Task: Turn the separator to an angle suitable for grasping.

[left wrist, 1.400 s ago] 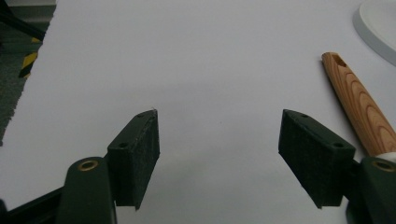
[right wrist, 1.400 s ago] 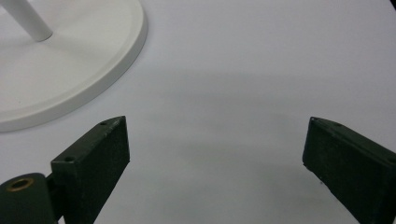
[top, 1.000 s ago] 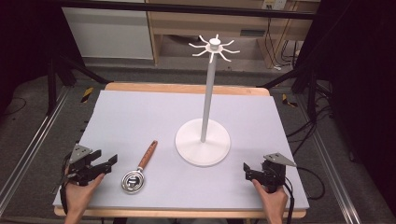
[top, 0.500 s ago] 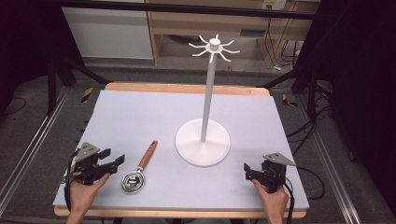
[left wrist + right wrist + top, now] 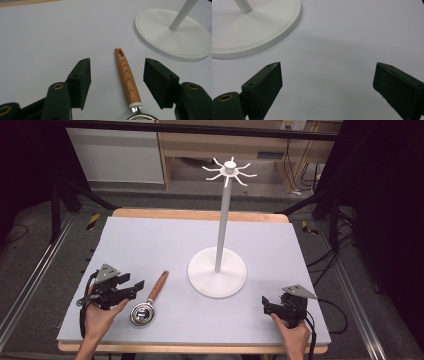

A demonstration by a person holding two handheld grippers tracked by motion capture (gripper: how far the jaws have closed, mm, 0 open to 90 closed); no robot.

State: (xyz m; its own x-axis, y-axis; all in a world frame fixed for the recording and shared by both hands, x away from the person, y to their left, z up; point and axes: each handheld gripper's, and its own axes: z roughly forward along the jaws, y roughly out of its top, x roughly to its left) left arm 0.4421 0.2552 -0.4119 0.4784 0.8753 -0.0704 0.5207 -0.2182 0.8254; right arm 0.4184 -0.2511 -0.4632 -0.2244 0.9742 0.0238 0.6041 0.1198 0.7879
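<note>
A small metal strainer (image 5: 142, 313) with a wooden handle (image 5: 157, 285) lies near the table's front left. In the left gripper view the wooden handle (image 5: 126, 76) runs up between the jaws, apart from both pads. My left gripper (image 5: 134, 287) is open, just left of the handle, with nothing held; it appears again as the left gripper (image 5: 117, 82). My right gripper (image 5: 265, 305) rests open at the front right over bare table, also seen as the right gripper (image 5: 327, 85). A white stand (image 5: 217, 270) with a tall pole and hooked top (image 5: 229, 169) rises mid-table.
The stand's round base (image 5: 172, 35) lies ahead and right of the left gripper, and the same base (image 5: 254, 27) sits ahead and left of the right gripper. The grey table mat (image 5: 150, 245) ends in a wooden edge at front and back. Shelving and cables stand beyond.
My left gripper has moved right and slightly forward, closing in on the strainer's handle so the handle now lies between its jaws. The right gripper has stayed put.
</note>
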